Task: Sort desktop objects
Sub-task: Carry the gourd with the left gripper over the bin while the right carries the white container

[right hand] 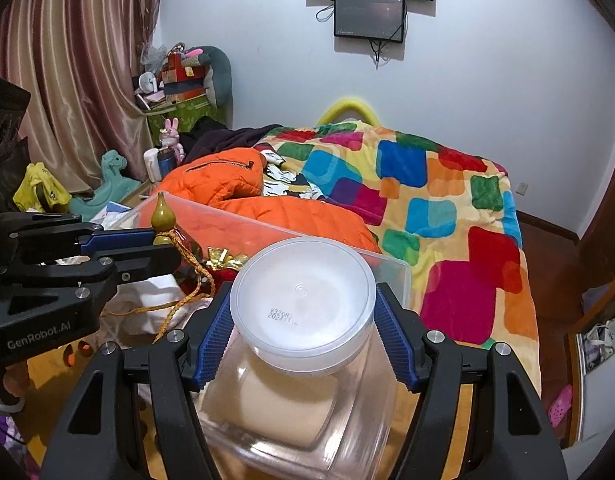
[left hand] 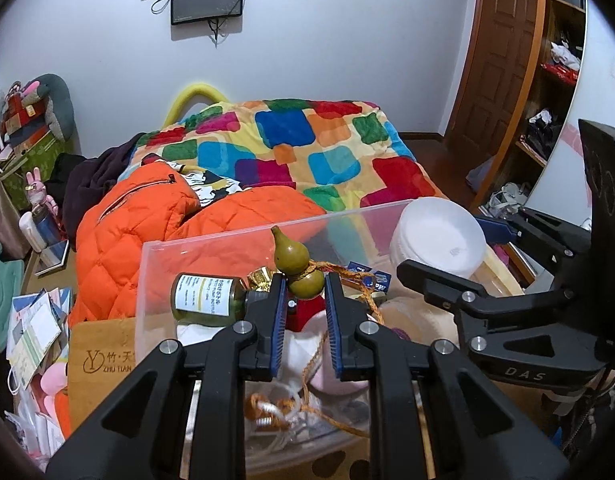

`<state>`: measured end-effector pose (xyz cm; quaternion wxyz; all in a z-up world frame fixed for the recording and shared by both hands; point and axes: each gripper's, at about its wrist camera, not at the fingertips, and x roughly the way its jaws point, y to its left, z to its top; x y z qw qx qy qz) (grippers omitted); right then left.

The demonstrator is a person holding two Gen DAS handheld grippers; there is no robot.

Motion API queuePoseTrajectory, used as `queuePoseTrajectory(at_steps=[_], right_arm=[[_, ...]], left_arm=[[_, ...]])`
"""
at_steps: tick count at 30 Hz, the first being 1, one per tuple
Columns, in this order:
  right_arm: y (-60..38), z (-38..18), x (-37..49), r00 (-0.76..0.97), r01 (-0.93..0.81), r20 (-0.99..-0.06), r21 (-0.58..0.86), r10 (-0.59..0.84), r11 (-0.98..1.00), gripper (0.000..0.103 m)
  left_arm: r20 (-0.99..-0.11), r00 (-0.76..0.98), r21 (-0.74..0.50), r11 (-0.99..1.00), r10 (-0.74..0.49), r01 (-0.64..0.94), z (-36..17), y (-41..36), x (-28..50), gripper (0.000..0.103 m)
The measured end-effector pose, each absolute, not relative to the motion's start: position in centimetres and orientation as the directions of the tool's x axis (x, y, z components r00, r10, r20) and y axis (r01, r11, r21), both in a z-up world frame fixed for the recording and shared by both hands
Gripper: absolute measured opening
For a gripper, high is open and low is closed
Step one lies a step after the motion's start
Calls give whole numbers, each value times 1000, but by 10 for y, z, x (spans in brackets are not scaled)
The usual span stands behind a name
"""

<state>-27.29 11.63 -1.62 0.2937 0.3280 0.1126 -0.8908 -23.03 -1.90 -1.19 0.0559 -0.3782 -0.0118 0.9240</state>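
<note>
My left gripper (left hand: 305,284) is shut on the lower bulb of an olive-green gourd ornament (left hand: 293,254) with an orange cord, held over a clear plastic storage box (left hand: 227,236). The gourd also shows in the right wrist view (right hand: 163,216). My right gripper (right hand: 303,312) is shut on a clear square jar with a white round lid (right hand: 303,300), held beside the box's right end. The jar shows in the left wrist view (left hand: 435,236). A small green bottle with a white label (left hand: 205,294), gold foil pieces and white cloth lie inside the box.
A bamboo desktop (left hand: 103,356) bears the box. Behind it stands a bed with a colourful patchwork blanket (left hand: 307,144) and an orange padded jacket (left hand: 147,216). Papers and toys are piled at the left (left hand: 31,328). A wooden shelf (left hand: 547,80) stands at the right.
</note>
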Motion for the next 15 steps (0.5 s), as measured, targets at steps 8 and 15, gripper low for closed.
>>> queuePoseTrajectory(at_steps=[8, 15], right_arm=[[110, -28, -289, -587, 603, -687, -18, -428, -798, 64], [103, -39, -295, -551, 622, -720, -17, -422, -782, 64]], left_arm=[[-719, -686, -52, -993, 112, -108, -24, -15, -244, 18], [-735, -668, -58, -992, 120, -115, -34, -15, -250, 18]])
